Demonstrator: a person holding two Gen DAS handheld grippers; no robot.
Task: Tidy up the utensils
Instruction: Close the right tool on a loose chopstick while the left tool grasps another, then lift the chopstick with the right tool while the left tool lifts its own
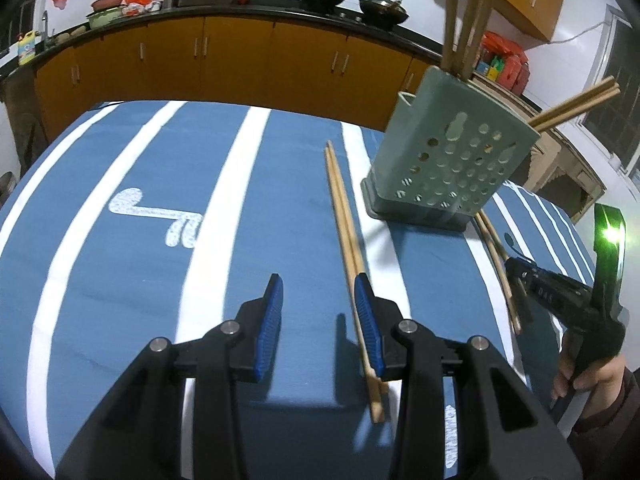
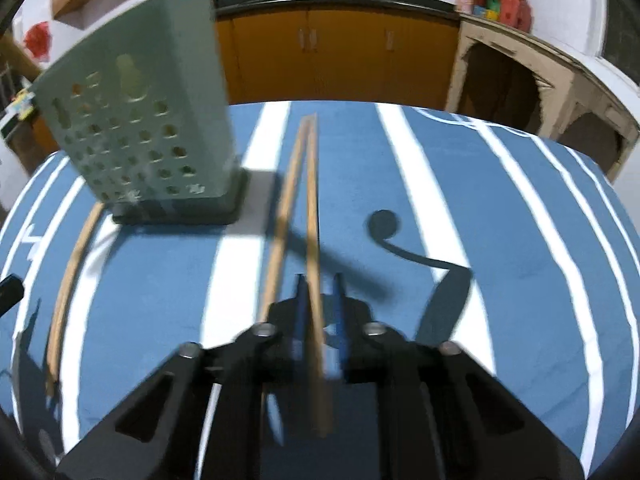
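The step in hand is gathering loose chopsticks off the counter [image 1: 120, 152], which is covered in a blue cloth with white stripes, and standing them in the green holder [image 1: 452, 152]. The holder sits upright on a dark base toward the far right of the left view, and several chopsticks already stick up out of it, two of them leaning out to the right.

The right tool [image 2: 320, 280] is nearly closed around one chopstick [image 2: 314, 220], which runs forward between its blue pads; the picture is blurred, so I cannot tell whether the pads truly press it or only flank it. A second chopstick [image 2: 282, 216] lies just beside it on the left, its far end almost meeting the first. Another lies curved by the lens along the holder's left side [image 2: 68, 280].

The left tool [image 1: 320, 304] is released, jaws wide apart, hovering low over the cloth. A pair of chopsticks [image 1: 344, 216] lies under its right pad, not between the pads.

Next, I judge, the right tool needs a firm pinch, a lift, a tilt toward vertical and a drop into the holder's open top. The left tool would have to shift right to straddle its pair before closing
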